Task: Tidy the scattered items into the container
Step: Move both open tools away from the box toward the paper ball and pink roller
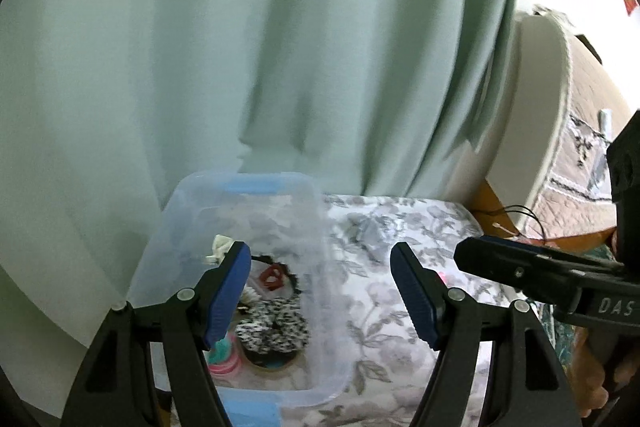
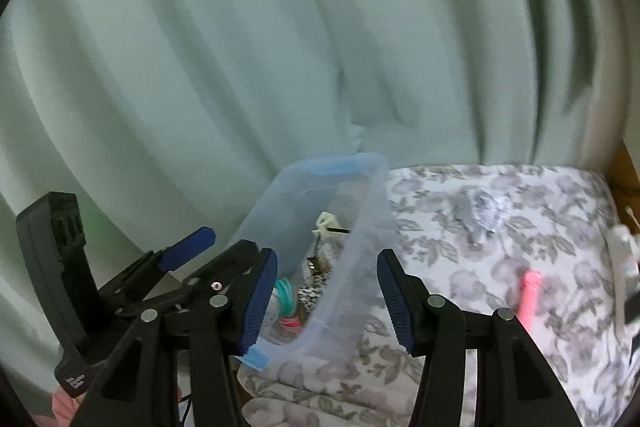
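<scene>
A clear plastic container (image 1: 176, 203) with blue clips stands on the flowered cloth (image 1: 400, 311). It holds a black-and-white scrunchie (image 1: 276, 323), a red piece (image 1: 272, 277), pink and teal rings (image 1: 224, 355) and a cream piece (image 1: 219, 247). My left gripper (image 1: 320, 293) hovers open over the container's right wall, holding nothing. My right gripper (image 2: 328, 303) is open too, above the container's (image 2: 360, 227) near wall, and empty. A pink item (image 2: 532, 295) and a silvery item (image 2: 480, 215) lie loose on the cloth to the right.
A pale green curtain (image 1: 280, 47) hangs close behind the container. A bed edge with a quilted cover (image 1: 576, 155) and a wooden frame (image 1: 496, 203) are at the right. A white object (image 2: 624, 267) lies at the cloth's right edge. The two grippers are side by side.
</scene>
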Demonstrator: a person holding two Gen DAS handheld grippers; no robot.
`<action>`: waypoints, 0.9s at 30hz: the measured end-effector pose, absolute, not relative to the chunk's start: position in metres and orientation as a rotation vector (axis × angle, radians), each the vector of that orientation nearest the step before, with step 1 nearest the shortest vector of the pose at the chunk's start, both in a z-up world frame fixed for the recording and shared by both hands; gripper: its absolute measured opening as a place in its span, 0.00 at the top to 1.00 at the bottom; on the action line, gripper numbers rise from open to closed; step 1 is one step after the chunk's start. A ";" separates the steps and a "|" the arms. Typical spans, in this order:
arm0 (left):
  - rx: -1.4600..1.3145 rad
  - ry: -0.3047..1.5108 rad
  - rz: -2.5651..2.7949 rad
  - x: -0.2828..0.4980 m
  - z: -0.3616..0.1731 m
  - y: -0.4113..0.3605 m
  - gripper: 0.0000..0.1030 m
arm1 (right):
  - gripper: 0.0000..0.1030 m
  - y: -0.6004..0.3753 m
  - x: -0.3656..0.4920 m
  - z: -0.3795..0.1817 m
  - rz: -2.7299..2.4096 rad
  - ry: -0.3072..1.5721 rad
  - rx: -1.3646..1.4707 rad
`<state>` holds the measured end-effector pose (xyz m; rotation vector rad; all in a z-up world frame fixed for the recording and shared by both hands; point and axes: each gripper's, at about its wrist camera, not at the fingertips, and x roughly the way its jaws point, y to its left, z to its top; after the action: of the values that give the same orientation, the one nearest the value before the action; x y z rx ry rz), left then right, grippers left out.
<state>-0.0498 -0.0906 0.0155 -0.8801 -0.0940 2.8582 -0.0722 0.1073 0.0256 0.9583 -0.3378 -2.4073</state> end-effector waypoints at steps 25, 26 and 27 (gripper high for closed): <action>-1.159 0.014 2.597 -0.072 -0.020 0.046 0.29 | 0.46 0.263 -0.043 -0.046 -2.587 -0.740 1.086; -1.173 0.024 2.590 -0.073 -0.024 0.048 0.29 | 0.46 0.268 -0.043 -0.050 -2.590 -0.752 1.094; -1.186 0.030 2.585 -0.073 -0.028 0.050 0.29 | 0.46 0.272 -0.044 -0.054 -2.595 -0.762 1.104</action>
<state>-0.0730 0.0499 -0.0275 -1.1862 0.0295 2.5854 -0.0440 0.2720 -0.0538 1.1045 -0.7619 -2.5955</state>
